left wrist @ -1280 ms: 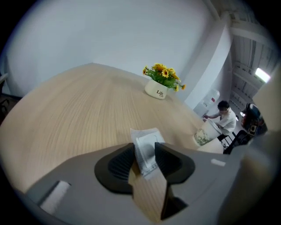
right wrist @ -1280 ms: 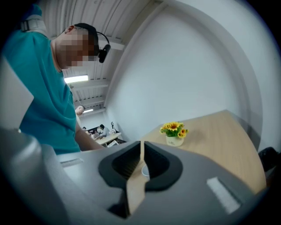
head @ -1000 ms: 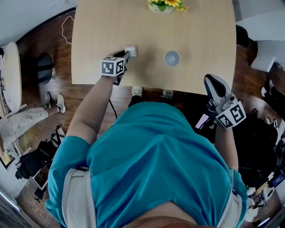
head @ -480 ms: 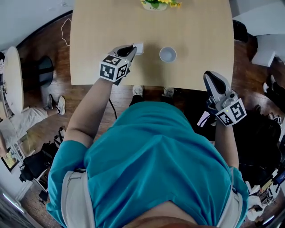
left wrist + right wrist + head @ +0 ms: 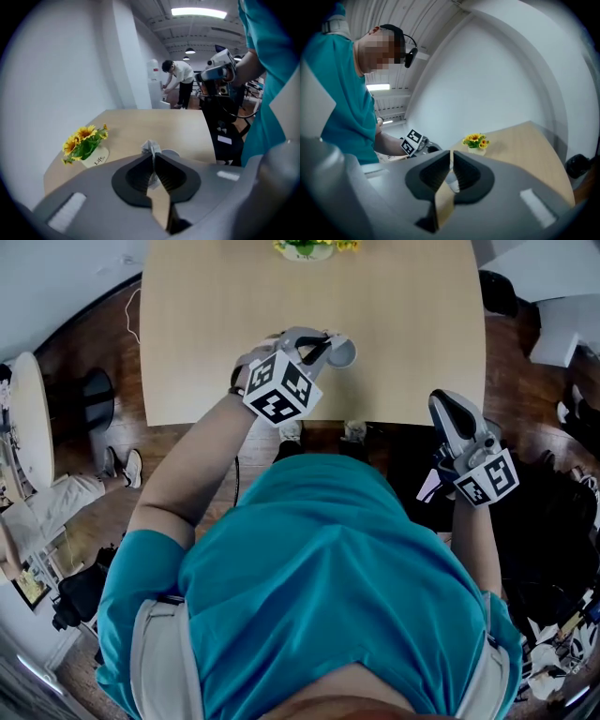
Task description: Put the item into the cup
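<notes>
My left gripper (image 5: 324, 341) hangs over the light wooden table (image 5: 394, 296), its tips right at the small white cup (image 5: 346, 355). It is shut on a small crumpled white item (image 5: 151, 148), which sticks up between the dark pads in the left gripper view, with the cup's rim (image 5: 170, 153) just behind it. In the head view the item itself is hidden by the gripper. My right gripper (image 5: 448, 412) is held off the table's front right edge. Its jaws stand together with nothing between them (image 5: 450, 157).
A pot of sunflowers (image 5: 307, 247) stands at the table's far edge. A round white table (image 5: 21, 409) and a black stool (image 5: 94, 395) stand on the floor to the left. A person (image 5: 179, 79) bends over far behind the table.
My left gripper closed on the white item at the table's left front, lifted it and carried it right to the cup. The right gripper has barely moved.
</notes>
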A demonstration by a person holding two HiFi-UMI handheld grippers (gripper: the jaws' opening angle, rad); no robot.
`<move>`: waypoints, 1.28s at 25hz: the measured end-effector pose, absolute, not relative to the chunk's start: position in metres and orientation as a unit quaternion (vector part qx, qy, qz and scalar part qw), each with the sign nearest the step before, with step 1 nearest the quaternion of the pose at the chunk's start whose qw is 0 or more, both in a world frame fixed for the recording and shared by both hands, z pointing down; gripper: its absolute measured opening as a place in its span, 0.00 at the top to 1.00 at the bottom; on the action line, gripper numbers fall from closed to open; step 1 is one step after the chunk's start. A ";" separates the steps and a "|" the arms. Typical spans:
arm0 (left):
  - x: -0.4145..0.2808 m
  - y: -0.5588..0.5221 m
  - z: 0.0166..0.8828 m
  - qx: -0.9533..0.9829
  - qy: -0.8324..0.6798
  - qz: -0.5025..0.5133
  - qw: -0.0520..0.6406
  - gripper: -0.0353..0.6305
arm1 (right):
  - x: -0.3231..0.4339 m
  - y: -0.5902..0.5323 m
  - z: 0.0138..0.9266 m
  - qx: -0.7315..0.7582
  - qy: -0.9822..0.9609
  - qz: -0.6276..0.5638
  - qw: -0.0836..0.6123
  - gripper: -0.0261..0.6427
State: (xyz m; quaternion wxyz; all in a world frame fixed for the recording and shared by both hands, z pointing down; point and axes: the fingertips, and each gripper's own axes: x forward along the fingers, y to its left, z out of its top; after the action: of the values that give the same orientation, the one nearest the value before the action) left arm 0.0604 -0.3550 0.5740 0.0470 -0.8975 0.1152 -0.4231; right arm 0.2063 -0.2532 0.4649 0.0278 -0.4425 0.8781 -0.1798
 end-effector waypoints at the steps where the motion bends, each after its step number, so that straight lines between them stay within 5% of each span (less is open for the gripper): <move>1: 0.065 -0.352 0.579 -0.891 0.104 -0.438 0.059 0.91 | 0.208 -0.252 0.465 -0.444 0.877 -0.180 0.029 0.94; 16: 0.085 -0.343 0.663 -0.814 0.018 -0.568 0.119 0.91 | 0.226 -0.251 0.472 -0.458 0.867 -0.191 0.039 0.94; 32: 0.093 -0.343 0.658 -0.823 0.011 -0.561 0.090 0.85 | 0.229 -0.256 0.467 -0.458 0.867 -0.189 0.046 0.94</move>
State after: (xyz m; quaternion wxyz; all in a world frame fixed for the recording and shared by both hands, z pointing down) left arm 0.0929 -0.3425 0.6581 0.0901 -0.8227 0.0115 -0.5612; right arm 0.2294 -0.2559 0.4674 0.0464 -0.4583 0.8672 -0.1889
